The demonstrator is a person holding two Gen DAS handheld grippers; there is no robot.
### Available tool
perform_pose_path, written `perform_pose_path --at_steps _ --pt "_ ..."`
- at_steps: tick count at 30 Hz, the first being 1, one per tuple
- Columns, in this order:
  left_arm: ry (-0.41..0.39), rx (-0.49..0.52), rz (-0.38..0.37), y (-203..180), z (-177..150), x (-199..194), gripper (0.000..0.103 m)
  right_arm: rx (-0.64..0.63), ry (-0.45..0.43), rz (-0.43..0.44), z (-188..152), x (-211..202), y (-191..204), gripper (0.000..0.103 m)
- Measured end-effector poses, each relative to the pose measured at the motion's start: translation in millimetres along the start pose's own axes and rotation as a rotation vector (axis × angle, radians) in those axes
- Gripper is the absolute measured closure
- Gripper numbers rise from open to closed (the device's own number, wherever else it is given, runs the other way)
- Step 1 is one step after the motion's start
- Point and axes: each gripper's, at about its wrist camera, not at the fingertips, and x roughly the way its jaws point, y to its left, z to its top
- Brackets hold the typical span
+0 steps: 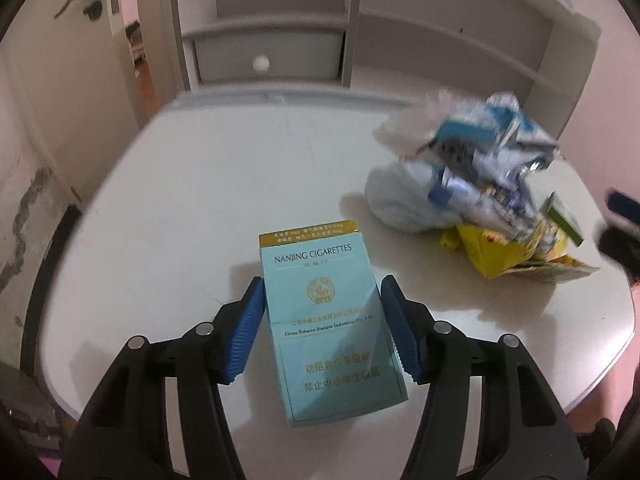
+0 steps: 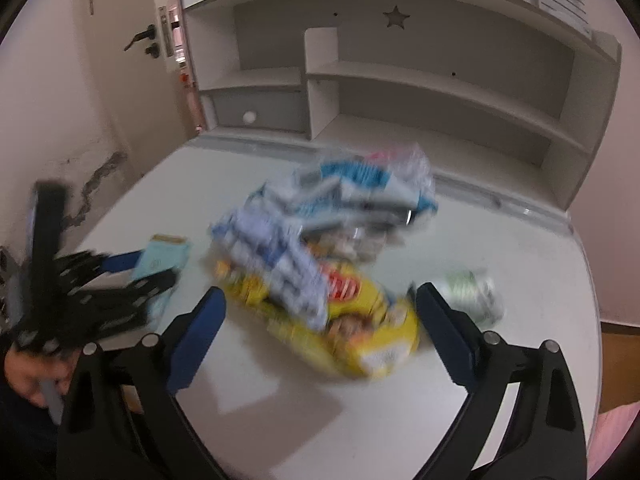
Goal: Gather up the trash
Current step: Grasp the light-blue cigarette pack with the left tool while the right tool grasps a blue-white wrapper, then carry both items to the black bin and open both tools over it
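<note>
A light blue Nanjing cigarette pack (image 1: 328, 320) lies between the blue pads of my left gripper (image 1: 322, 292), which press on both its sides just above the white table (image 1: 200, 200). A trash pile lies to its right: a blue and white plastic wrapper (image 1: 480, 152), a white wad (image 1: 400, 196) and a yellow snack bag (image 1: 504, 252). In the blurred right wrist view my right gripper (image 2: 320, 304) is open, its fingers either side of the yellow snack bag (image 2: 360, 320), under the blue and white wrapper (image 2: 340, 200). The left gripper with the pack (image 2: 160, 260) shows at left.
A crumpled green and white piece (image 2: 472, 292) lies right of the right gripper. A white shelf unit (image 2: 400, 80) with a drawer (image 1: 264, 64) stands at the table's back edge. A door (image 1: 80, 40) is at the left. The table edge (image 1: 600, 360) curves near me.
</note>
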Motion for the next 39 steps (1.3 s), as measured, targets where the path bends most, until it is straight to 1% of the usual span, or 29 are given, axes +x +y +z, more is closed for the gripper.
perform_pose_path --at_steps 1,3,4,5,6,8,12,14,15,16,17,18,19,20,21,22,23,25,28,30,32,35,39 --pt "-0.008 0.001 -0.007 1.4 1.3 -2.4 0.045 0.001 -0.001 -0.01 11.5 5.4 -2.2 0.01" --pt "-0.02 -0.002 -0.022 5.0 3.5 -7.6 0.045 0.036 0.022 -0.001 26.3 16.7 -9.0 0.01" --pt "-0.024 -0.004 -0.028 6.0 4.8 -9.2 0.045 0.077 0.046 0.013 32.8 24.2 -14.6 0.01" --pt "-0.026 -0.006 -0.035 5.9 6.3 -10.8 0.045 0.139 0.081 0.049 41.2 35.9 -22.8 0.01" --pt "-0.03 -0.005 -0.043 7.5 7.7 -11.2 0.045 0.168 0.096 0.056 44.3 40.8 -28.2 0.01" --pt "-0.033 -0.008 -0.058 8.9 8.0 -11.6 0.045 0.225 0.117 0.028 51.6 52.5 -38.4 0.01" --pt "-0.03 -0.01 -0.079 10.1 6.8 -13.0 0.045 0.358 0.157 0.05 56.1 75.1 -60.6 0.011" --pt "-0.038 -0.005 -0.083 11.7 9.9 -11.4 0.045 0.43 0.183 0.091 56.0 88.0 -70.7 0.019" --pt "-0.04 -0.003 -0.084 11.9 11.3 -10.1 0.045 0.458 0.184 0.115 56.0 92.2 -73.7 0.03" --pt "-0.04 -0.003 -0.088 11.2 11.6 -9.4 0.045 0.482 0.184 0.123 55.6 95.9 -77.3 0.046" --pt "-0.037 -0.003 -0.095 11.0 12.2 -8.5 0.045 0.497 0.18 0.13 55.1 96.5 -79.5 0.054" --pt "-0.036 -0.002 -0.099 11.0 11.5 -9.1 0.045 0.52 0.171 0.153 54.4 96.5 -81.7 0.066" --pt "-0.038 0.001 -0.101 10.6 11.2 -10.1 0.045 0.531 0.166 0.165 54.6 95.8 -83.2 0.075" --pt "-0.039 0.003 -0.102 10.5 10.9 -11.0 0.045 0.538 0.151 0.172 54.7 92.6 -83.9 0.078" --pt "-0.043 0.002 -0.105 10.6 12.0 -12.0 0.045 0.535 0.133 0.175 55.8 88.2 -83.5 0.09" --pt "-0.047 0.004 -0.105 10.0 12.3 -13.3 0.045 0.523 0.118 0.168 57.8 83.4 -81.7 0.092" --pt "-0.052 0.009 -0.103 9.1 12.9 -14.6 0.045 0.503 0.081 0.157 60.7 73.1 -78.7 0.092" --pt "-0.056 0.013 -0.102 7.2 11.9 -16.5 0.045 0.475 0.022 0.15 65.0 56.0 -75.0 0.097" --pt "-0.059 0.016 -0.114 2.0 13.3 -20.9 0.045 0.453 -0.049 0.166 69.8 29.3 -73.7 0.099" --pt "-0.077 0.038 -0.118 -6.6 15.8 -27.9 0.045 0.44 -0.085 0.171 70.6 13.7 -75.8 0.1" --pt "-0.087 0.057 -0.124 -15.2 18.3 -32.8 0.045 0.433 -0.131 0.159 63.6 -13.8 -85.6 0.1" --pt "-0.098 0.09 -0.142 -35.5 23.1 -39.3 0.045 0.432 -0.183 0.135 54.5 -43.7 -97.9 0.101" --pt "-0.105 0.131 -0.203 -71.1 27.1 -48.7 0.045 0.465 -0.229 0.133 34.4 -78.9 -122.5 0.101"
